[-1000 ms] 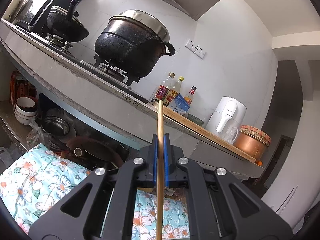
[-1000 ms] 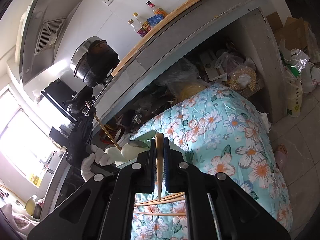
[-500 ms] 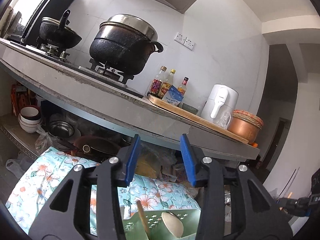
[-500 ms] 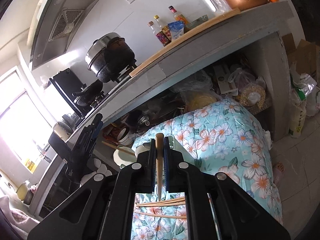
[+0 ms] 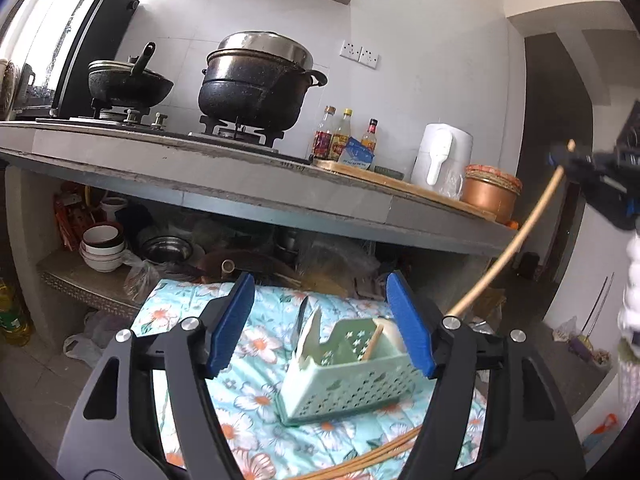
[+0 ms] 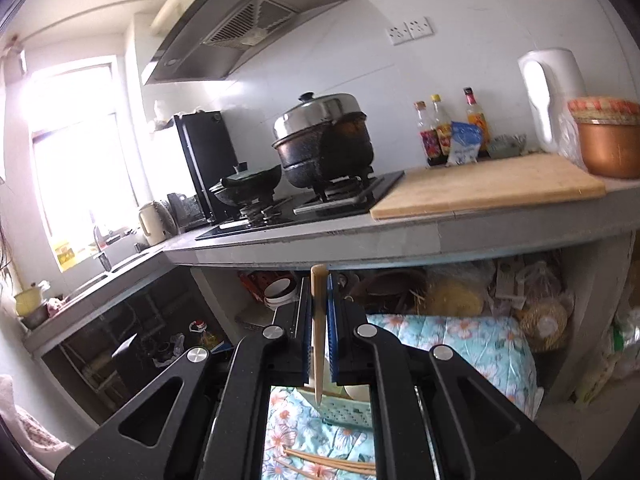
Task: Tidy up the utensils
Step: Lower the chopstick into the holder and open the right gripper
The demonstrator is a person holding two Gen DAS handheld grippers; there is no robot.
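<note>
From your left wrist camera, your left gripper (image 5: 320,324) is opening, its blue pads apart with nothing pressed between them. Through the gap you see the pale green perforated utensil basket (image 5: 344,380) standing on the floral cloth (image 5: 192,312), with one chopstick in the basket (image 5: 373,344) leaning upright beside a white spoon (image 5: 390,330). More loose chopsticks (image 5: 380,458) lie flat on the cloth at the near edge, right of the basket. At the far right your right gripper (image 5: 560,156) shows dark and blurred, pinching a long chopstick (image 5: 516,240) that slants down toward the basket side. A white gloved hand (image 5: 632,280) sits at the frame's right edge. Behind, the counter (image 5: 240,184) carries a black pot (image 5: 256,88), sauce bottles and a white kettle (image 5: 440,156).

From your right wrist camera, your right gripper (image 6: 320,300) is clamped tight on that chopstick (image 6: 319,332), which runs upright between the blue pads, its thick end up and its thin tip down. Below the tip you see a corner of the green basket (image 6: 348,414) and the loose chopsticks (image 6: 332,462) on the cloth (image 6: 460,340).
</note>
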